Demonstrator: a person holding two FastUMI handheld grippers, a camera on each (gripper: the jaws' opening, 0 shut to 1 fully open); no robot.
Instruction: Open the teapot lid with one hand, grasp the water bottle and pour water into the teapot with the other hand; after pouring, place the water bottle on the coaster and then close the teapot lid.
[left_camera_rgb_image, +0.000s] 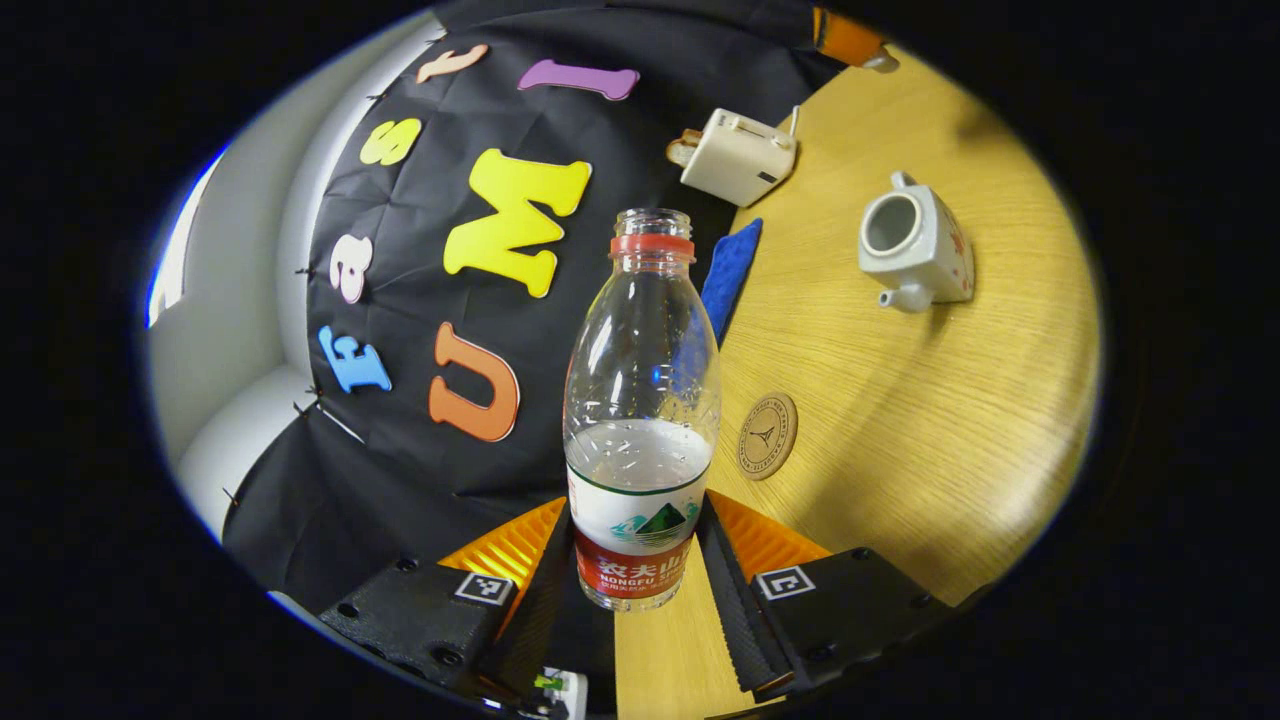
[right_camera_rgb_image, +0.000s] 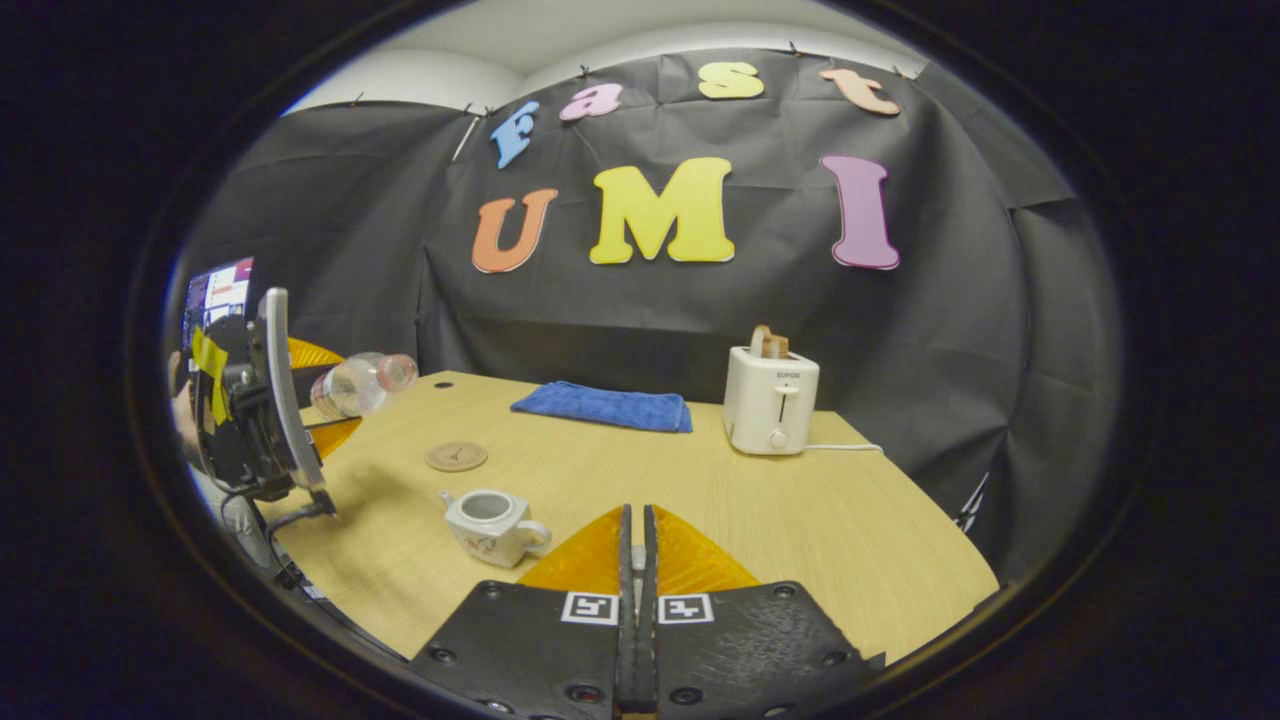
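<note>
My left gripper (left_camera_rgb_image: 636, 512) is shut on the lower part of a clear, uncapped water bottle (left_camera_rgb_image: 642, 360) with a red neck ring, about a third full. In the right gripper view the bottle (right_camera_rgb_image: 360, 385) lies tilted almost flat, above the table's left side. The white teapot (left_camera_rgb_image: 915, 250) stands open on the wooden table, its lid off. A round cork coaster (left_camera_rgb_image: 767, 436) lies between the bottle and the teapot (right_camera_rgb_image: 490, 522). My right gripper (right_camera_rgb_image: 636, 512) is shut, with a pale sliver of the teapot lid (right_camera_rgb_image: 636, 550) between its fingers, above and to the right of the teapot.
A white toaster (right_camera_rgb_image: 770, 400) with bread in it stands at the back, its cord trailing right. A folded blue towel (right_camera_rgb_image: 603, 407) lies to its left by the black cloth wall. The coaster (right_camera_rgb_image: 457, 456) sits left of centre on the table (right_camera_rgb_image: 800, 520).
</note>
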